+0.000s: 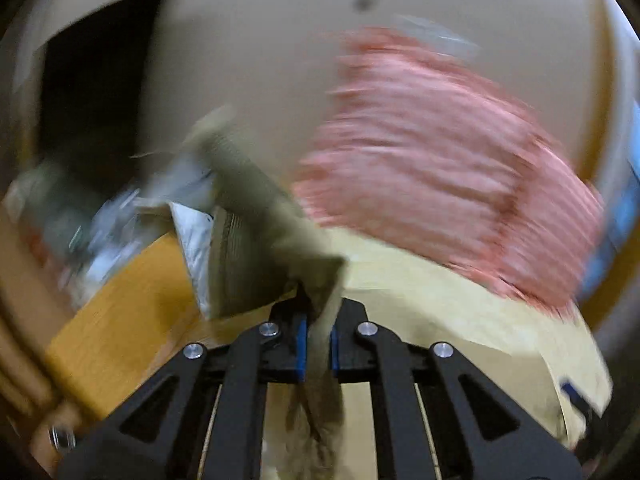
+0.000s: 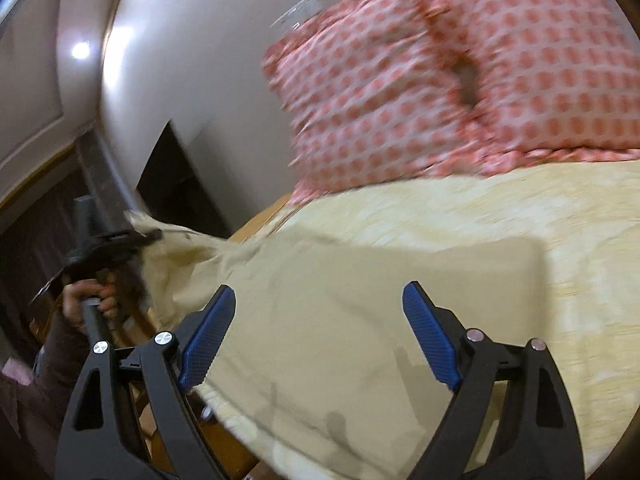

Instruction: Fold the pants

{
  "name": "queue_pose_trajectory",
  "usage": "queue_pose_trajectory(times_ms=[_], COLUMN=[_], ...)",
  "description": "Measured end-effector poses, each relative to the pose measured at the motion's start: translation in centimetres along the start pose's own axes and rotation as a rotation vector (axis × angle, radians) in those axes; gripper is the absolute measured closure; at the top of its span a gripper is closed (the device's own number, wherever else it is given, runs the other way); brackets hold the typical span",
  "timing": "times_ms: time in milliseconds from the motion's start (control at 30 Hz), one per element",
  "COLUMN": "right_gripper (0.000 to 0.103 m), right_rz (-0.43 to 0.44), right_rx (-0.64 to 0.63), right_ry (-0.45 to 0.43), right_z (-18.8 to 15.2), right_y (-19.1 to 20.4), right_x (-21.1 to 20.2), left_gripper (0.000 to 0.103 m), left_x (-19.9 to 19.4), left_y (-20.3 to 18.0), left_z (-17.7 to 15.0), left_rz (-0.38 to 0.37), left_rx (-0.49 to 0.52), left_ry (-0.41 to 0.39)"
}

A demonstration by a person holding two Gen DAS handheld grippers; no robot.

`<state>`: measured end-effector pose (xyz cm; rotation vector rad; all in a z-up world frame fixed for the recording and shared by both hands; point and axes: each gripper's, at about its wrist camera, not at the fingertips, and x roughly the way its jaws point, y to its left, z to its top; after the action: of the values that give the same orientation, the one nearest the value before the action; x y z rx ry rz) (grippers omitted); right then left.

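Note:
The khaki pants (image 2: 360,300) lie spread on a pale yellow bedspread (image 2: 520,216). In the left wrist view my left gripper (image 1: 318,334) is shut on a fold of the khaki pants (image 1: 256,200), which rise from the pads toward the upper left. In the right wrist view my right gripper (image 2: 320,320) is open and empty, its blue pads (image 2: 430,332) above the flat pants. The left gripper (image 2: 108,248) shows there at the far left, holding the pants' end off the bed edge. The left wrist view is blurred.
Two pink-dotted pillows (image 2: 460,76) lie at the head of the bed, also in the left wrist view (image 1: 440,160). A wooden bed frame (image 1: 120,312) runs along the left. A white wall (image 2: 192,60) and a dark opening (image 2: 176,184) stand behind.

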<state>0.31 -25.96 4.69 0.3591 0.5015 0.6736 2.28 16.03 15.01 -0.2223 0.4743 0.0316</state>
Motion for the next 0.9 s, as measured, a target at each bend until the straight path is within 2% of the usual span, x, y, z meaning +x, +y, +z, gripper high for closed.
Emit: queue_pose_trajectory(times_ms=[33,67,133,167,233,300,400,467,500,533,567,600,633,667,733,800,867,900], right_gripper=[0.016,0.016,0.015,0.015,0.015,0.014,0.014,0.014,0.014,0.015,0.015,0.018,0.020,0.022,0.027,0.030,0.036,0.039], right_rz=[-0.015,-0.035,-0.067,-0.077,-0.078,-0.053,-0.034,-0.032,-0.045,-0.057,-0.075,-0.100,-0.122,-0.147,-0.193,-0.210,-0.207,-0.206], right_rx=[0.018,0.046,0.104,0.139,0.211,0.307,0.409,0.440,0.442,0.438,0.430,0.422,0.417,0.411,0.406,0.377,0.368,0.359], right_ry=[-0.019,-0.044,-0.090,-0.108,-0.128,-0.136,-0.109,-0.073,-0.041,-0.015,0.020,0.063,0.097,0.135,0.200,0.211,0.229,0.235], right_z=[0.2,0.5,0.9,1.0,1.2,0.9,0.5,0.4,0.6,0.5,0.6,0.7,0.7,0.9,1.0,1.3,1.6,1.7], right_y=[-0.6,-1.5,-3.1,-4.0,-5.6,-7.4,-9.4,-10.0,-10.1,-10.2,-10.3,-10.5,-10.8,-11.1,-11.9,-12.2,-12.5,-12.6], right_x=[-0.7,-1.6,-3.4,-4.2,-5.2,-5.9,-5.7,-5.0,-4.5,-4.0,-3.2,-2.2,-1.5,-0.5,1.3,2.2,3.2,3.6], left_gripper=[0.096,0.096,0.095,0.095,0.095,0.094,0.092,0.083,0.082,0.075,0.059,0.050,0.037,0.034,0.034,0.035,0.036,0.036], left_x=[-0.2,-0.5,-0.9,-0.9,-0.1,1.0,2.7,2.2,1.4,0.7,0.2,-0.5,-1.1,-0.8,1.1,4.8,8.2,8.9], left_y=[-2.6,-6.5,-11.5,-14.6,-18.6,-21.5,-23.5,-22.9,-21.7,-20.7,-19.8,-17.8,-16.1,-13.6,-10.1,-6.0,-3.0,-2.2], left_z=[0.0,-0.3,-2.0,-3.7,-7.4,-11.3,-16.5,-17.1,-16.2,-15.3,-14.0,-12.3,-11.1,-9.5,-7.7,-6.6,-6.5,-6.6], left_rz=[-0.048,-0.131,-0.255,-0.335,-0.429,-0.491,-0.511,-0.506,-0.532,-0.549,-0.558,-0.545,-0.512,-0.452,-0.381,-0.327,-0.325,-0.331], left_rx=[0.067,0.161,0.277,0.349,0.457,0.542,0.640,0.630,0.591,0.552,0.510,0.448,0.397,0.334,0.231,0.103,0.002,-0.019], left_ry=[-0.010,-0.018,-0.006,0.025,0.101,0.194,0.318,0.315,0.303,0.291,0.275,0.228,0.182,0.151,0.173,0.282,0.385,0.411])
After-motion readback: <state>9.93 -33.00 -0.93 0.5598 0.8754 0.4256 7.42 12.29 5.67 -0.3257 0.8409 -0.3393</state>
